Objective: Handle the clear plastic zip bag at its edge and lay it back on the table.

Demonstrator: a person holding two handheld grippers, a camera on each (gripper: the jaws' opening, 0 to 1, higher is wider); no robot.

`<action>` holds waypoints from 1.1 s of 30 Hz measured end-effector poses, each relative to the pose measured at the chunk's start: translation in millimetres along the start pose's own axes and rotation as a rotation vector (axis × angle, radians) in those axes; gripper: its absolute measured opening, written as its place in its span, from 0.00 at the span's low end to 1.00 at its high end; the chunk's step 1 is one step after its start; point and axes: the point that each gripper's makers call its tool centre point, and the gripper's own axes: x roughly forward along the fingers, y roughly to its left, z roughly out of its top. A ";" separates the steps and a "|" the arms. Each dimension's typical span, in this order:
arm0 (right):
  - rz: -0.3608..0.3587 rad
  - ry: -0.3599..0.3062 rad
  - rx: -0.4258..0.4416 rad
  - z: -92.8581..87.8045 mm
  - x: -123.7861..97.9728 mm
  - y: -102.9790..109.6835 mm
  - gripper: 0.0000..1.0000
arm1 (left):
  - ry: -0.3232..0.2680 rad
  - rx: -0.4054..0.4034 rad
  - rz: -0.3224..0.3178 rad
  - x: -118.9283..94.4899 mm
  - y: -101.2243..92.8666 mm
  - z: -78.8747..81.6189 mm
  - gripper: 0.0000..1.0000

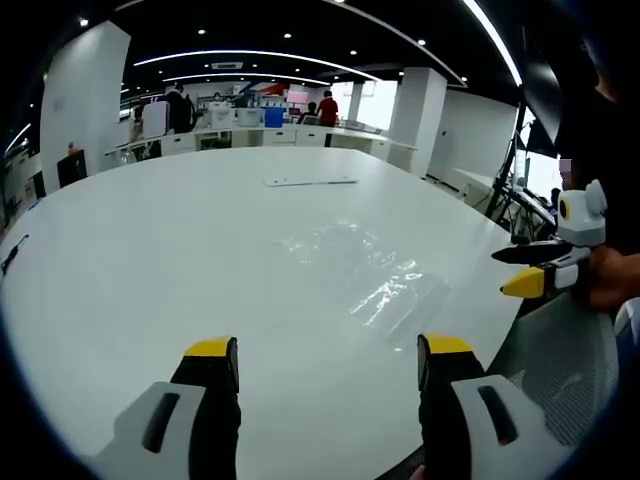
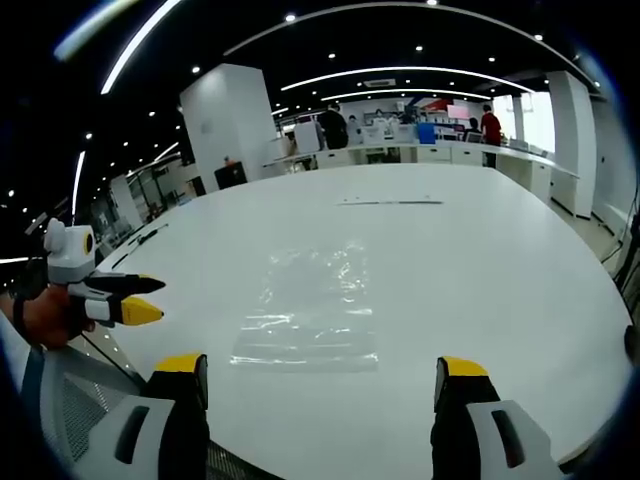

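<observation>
left gripper (image 1: 325, 360) wide open, right gripper (image 2: 318, 380) wide open, both empty

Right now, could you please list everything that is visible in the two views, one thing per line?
Clear plastic zip bag: one, transparent, lying flat on the table, ahead of both hand-held grippers.
Table: one, white, large and rounded.
Thin strip: one, pale, lying flat on the table beyond the bag; what it is cannot be told.
Counter: one, white, behind the table, carrying boxes and equipment.
People: at least two, standing at the counter, one in red, one in dark clothes.
Pillars: white, one to the left of the counter.
Left hand-held gripper: one, black with yellow tips, open.
Right hand-held gripper: one, black with yellow tips, open.
</observation>
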 end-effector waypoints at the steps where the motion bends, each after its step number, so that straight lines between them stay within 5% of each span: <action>1: 0.001 -0.002 0.002 0.4 -0.4 0.2 0.94 | 0.000 0.001 0.000 0.0 -0.2 0.0 0.72; 33: 0.000 0.002 0.001 0.1 -1.1 0.9 0.94 | 0.000 0.000 -0.001 0.0 -0.2 0.2 0.72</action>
